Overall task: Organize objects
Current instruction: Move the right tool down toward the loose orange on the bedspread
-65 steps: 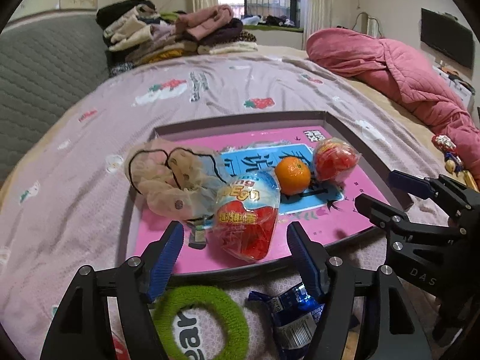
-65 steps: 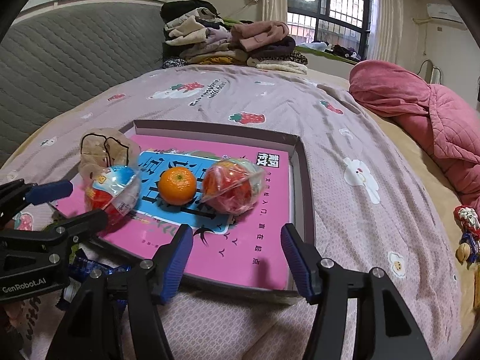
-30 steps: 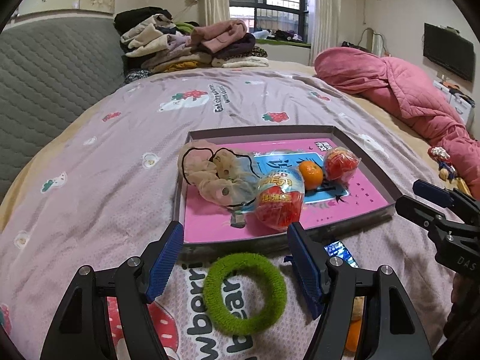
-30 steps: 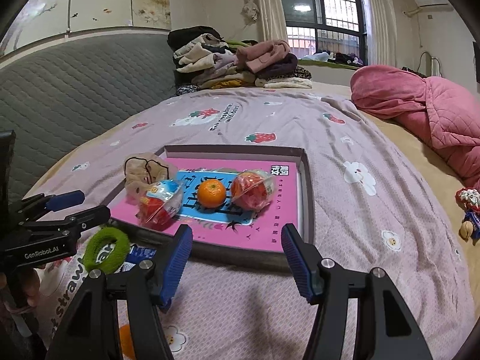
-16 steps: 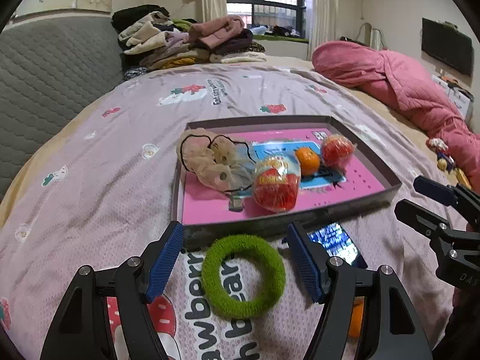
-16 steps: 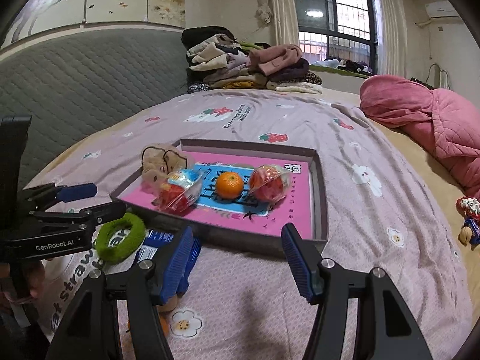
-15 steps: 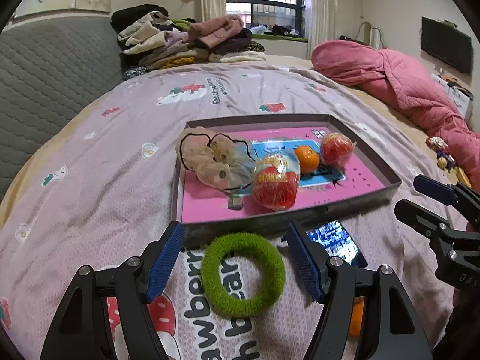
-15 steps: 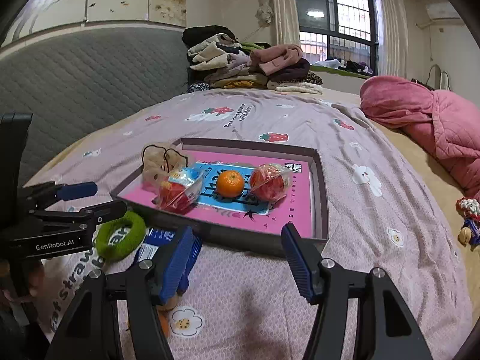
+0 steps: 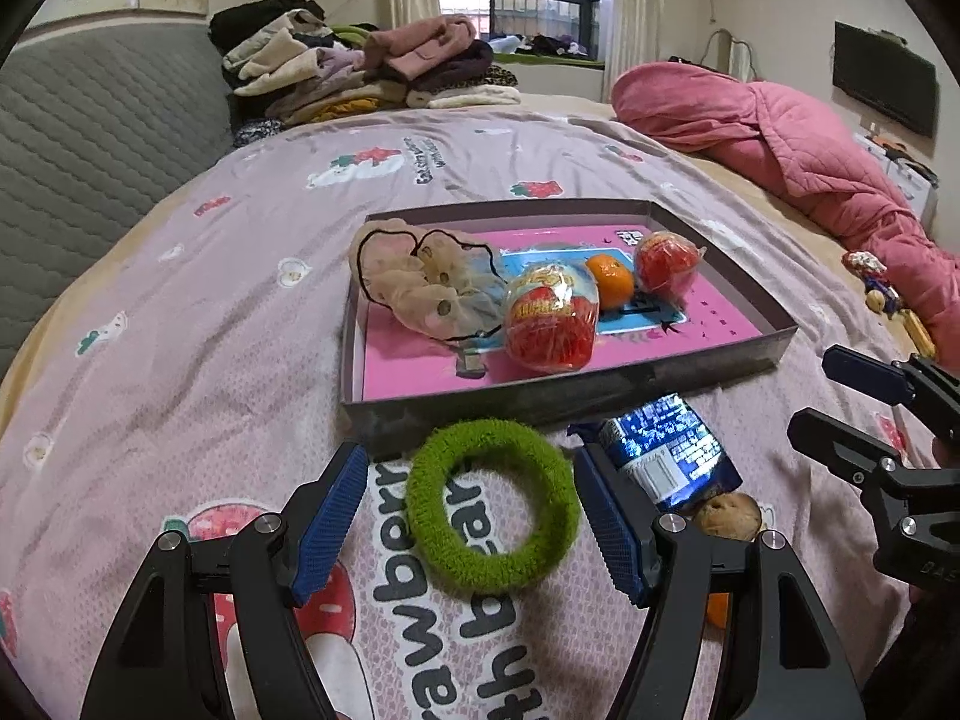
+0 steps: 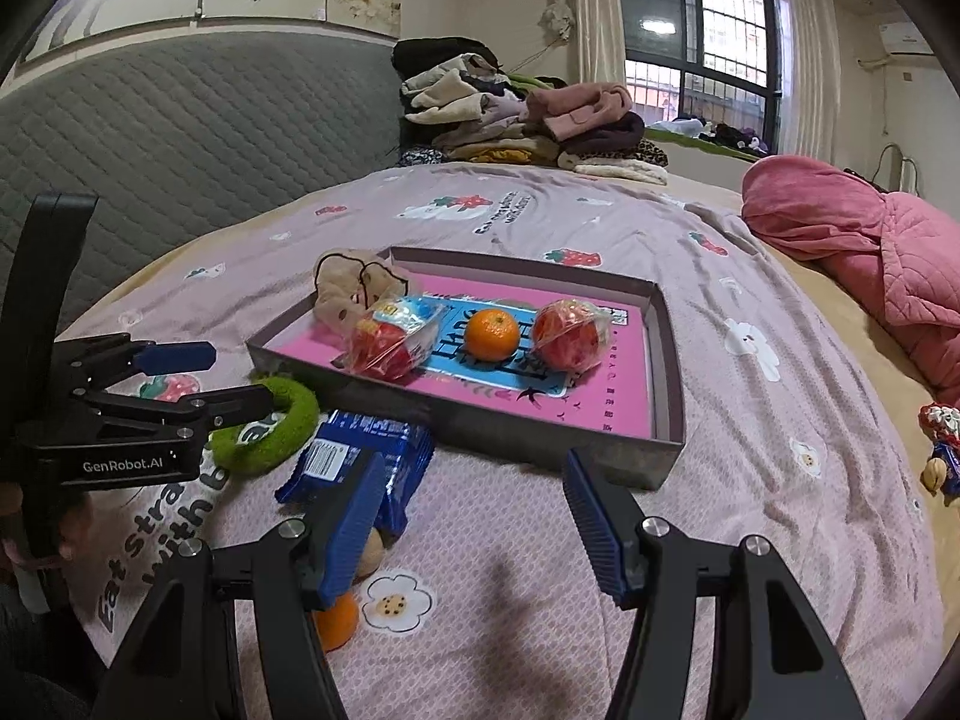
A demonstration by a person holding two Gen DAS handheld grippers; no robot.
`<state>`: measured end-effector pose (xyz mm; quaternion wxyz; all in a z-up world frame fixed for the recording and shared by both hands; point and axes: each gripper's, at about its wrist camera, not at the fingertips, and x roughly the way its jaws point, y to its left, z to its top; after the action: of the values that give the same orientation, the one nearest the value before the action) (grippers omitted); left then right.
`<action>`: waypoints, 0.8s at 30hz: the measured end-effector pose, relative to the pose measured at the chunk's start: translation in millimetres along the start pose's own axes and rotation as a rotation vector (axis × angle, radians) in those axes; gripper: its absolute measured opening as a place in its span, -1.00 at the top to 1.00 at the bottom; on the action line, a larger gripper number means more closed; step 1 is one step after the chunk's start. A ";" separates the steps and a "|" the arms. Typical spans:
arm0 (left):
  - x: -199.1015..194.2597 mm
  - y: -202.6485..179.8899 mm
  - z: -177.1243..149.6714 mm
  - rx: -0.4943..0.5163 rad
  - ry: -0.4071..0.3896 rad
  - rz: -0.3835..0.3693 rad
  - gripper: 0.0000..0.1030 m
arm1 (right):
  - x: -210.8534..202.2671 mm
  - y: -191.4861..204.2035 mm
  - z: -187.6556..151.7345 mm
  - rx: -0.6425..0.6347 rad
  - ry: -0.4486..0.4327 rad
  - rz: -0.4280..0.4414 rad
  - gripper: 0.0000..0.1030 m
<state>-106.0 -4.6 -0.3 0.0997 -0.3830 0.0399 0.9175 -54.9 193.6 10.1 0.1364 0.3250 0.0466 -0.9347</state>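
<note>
1. The tray (image 9: 708, 363) is a shallow rectangular box with thin grey card walls and a glossy pink floor bearing a blue printed panel; it lies flat on the bed (image 9: 180, 324), whose pale purple sheet is finely dotted and printed with strawberries and lettering.
2. In the tray: a crumpled beige gauze scrunchie (image 9: 420, 291) edged in black at the left end, an egg-shaped toy (image 9: 552, 318) in crinkly clear wrap with red inside, a small round orange (image 9: 609, 282) with dimpled skin, and a second wrapped red egg (image 9: 663, 267) at the right.
3. The green ring (image 9: 492, 507) is a thick, fuzzy hair band lying flat on the sheet just outside the tray's near wall.
4. The left gripper (image 9: 474, 516) hovers with its ribbed blue pads spread wide; the ring lies between them, neither pad pressing on it, and it holds nothing.
5. Right of the ring lies a shiny blue packet (image 9: 669, 459), flat and rectangular, near the tray wall, with a rough brown walnut (image 9: 729, 516) touching its near end.
6. The right gripper (image 10: 468, 516) is open and empty above bare sheet in front of the tray's near right corner; the packet lies by its left pad, and a second orange (image 10: 336, 618) shows beneath that finger.
7. A pink quilt (image 10: 864, 246) lies heaped at the far right.
</note>
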 end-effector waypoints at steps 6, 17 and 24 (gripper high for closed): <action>-0.8 -0.9 -9.0 0.028 0.012 -0.007 -0.42 | -2.7 4.5 -3.3 -0.011 0.001 0.017 -0.19; -4.7 -10.7 -17.3 0.081 0.010 -0.022 -0.42 | -2.2 16.1 -17.0 -0.037 0.039 0.049 -0.19; -4.0 -16.7 -21.4 0.115 0.012 -0.014 -0.41 | -3.5 25.4 -24.6 -0.047 0.053 0.080 -0.19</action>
<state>-84.8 7.9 -12.5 0.1276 -0.3826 0.0904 0.9106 -30.4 174.4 -7.0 0.1803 0.3479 0.0592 -0.9181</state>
